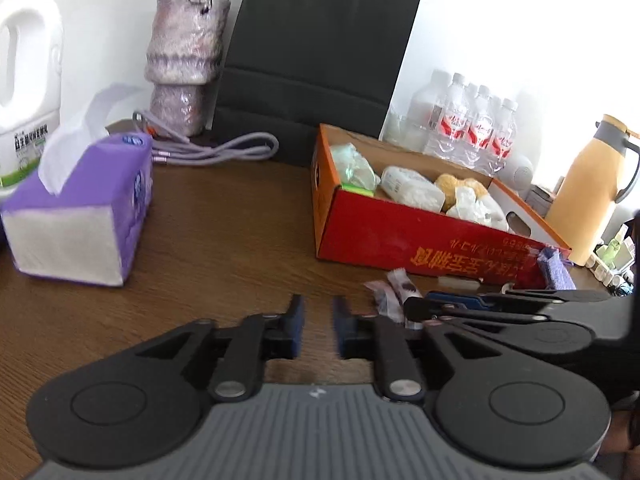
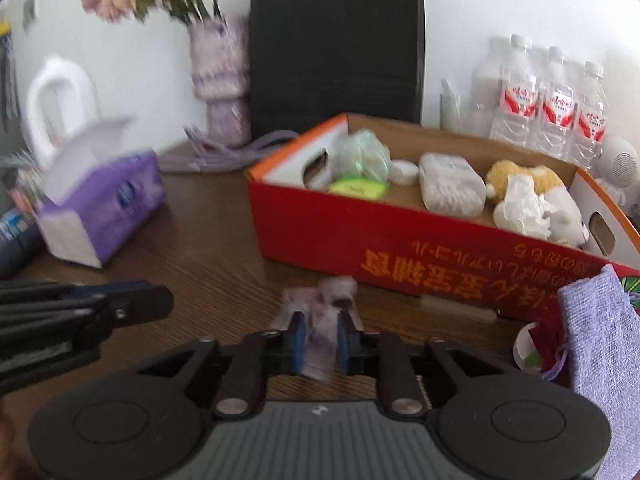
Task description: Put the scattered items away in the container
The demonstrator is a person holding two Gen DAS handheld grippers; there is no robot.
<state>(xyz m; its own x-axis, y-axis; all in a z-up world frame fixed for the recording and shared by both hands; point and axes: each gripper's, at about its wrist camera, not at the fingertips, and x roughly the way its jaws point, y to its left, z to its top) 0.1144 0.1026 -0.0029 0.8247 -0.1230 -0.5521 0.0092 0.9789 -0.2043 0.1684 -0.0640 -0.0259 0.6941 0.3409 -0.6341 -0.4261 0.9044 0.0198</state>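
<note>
The red cardboard box (image 1: 400, 240) (image 2: 320, 236) stands on the brown table and holds a green bag, a tub of cotton swabs, a plush toy and crumpled tissue. A small snack packet (image 1: 396, 286) (image 2: 320, 344) lies in front of it. My right gripper (image 2: 320, 330) (image 1: 420, 306) has the packet between its blue pads and looks shut on it, though the view is blurred. My left gripper (image 1: 318, 316) (image 2: 160, 304) hovers just left of it, open with nothing between its fingers. A lavender pouch (image 2: 600, 340) (image 1: 554, 268) leans at the box's near right corner.
A purple tissue pack (image 1: 80, 216) sits at the left, with a white jug behind it. A vase (image 1: 180, 72), a black paper bag (image 1: 312, 60), water bottles (image 1: 472, 120) and a yellow flask (image 1: 588, 192) line the back. A small pale stick (image 1: 456, 282) lies along the box front.
</note>
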